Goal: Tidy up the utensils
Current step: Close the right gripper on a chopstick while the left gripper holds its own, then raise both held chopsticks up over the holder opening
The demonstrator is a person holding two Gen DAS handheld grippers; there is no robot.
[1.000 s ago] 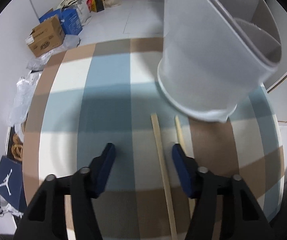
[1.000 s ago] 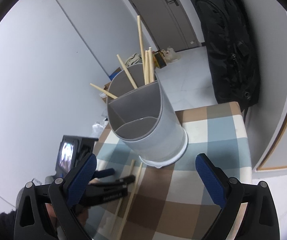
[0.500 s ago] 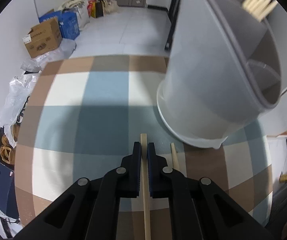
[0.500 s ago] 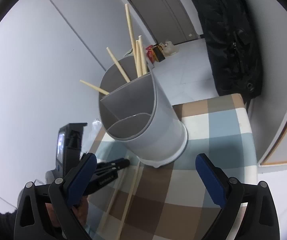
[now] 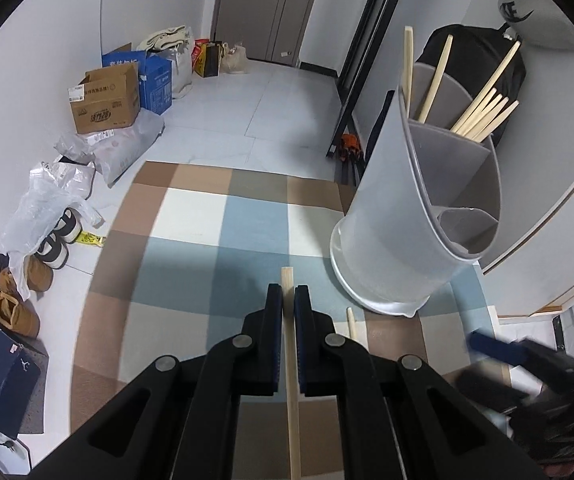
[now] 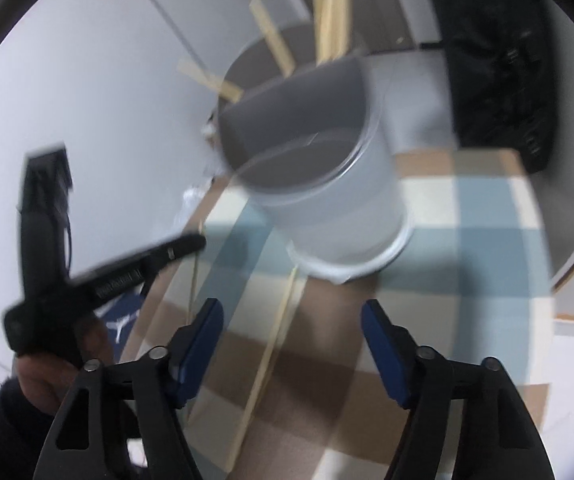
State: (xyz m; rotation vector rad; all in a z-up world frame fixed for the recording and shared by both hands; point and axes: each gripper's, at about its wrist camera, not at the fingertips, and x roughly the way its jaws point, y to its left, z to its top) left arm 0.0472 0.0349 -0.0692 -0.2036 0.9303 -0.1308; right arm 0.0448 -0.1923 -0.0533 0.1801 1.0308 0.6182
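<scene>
My left gripper [image 5: 288, 296] is shut on a wooden chopstick [image 5: 290, 344] and holds it above the checked tablecloth [image 5: 223, 232]. A second chopstick [image 5: 353, 322] lies on the cloth just right of it, near the base of the grey divided utensil holder [image 5: 399, 220], which has several chopsticks [image 5: 483, 112] standing in its back compartments. In the right wrist view my right gripper [image 6: 291, 340] is open and empty above the lying chopstick [image 6: 275, 344], in front of the holder [image 6: 339, 200]. The left gripper [image 6: 127, 276] shows there at the left, lifted.
The table's far edge [image 5: 243, 168] drops to a tiled floor with cardboard boxes [image 5: 105, 100], bags and shoes [image 5: 51, 240] at the left. A black bag [image 6: 499, 64] hangs behind the holder at the right. A curved white panel [image 5: 547, 208] borders the table's right side.
My left gripper closed on the chopstick and has raised it off the cloth. My right gripper has dropped lower and closer to the table, toward the remaining chopstick; its view is motion-blurred.
</scene>
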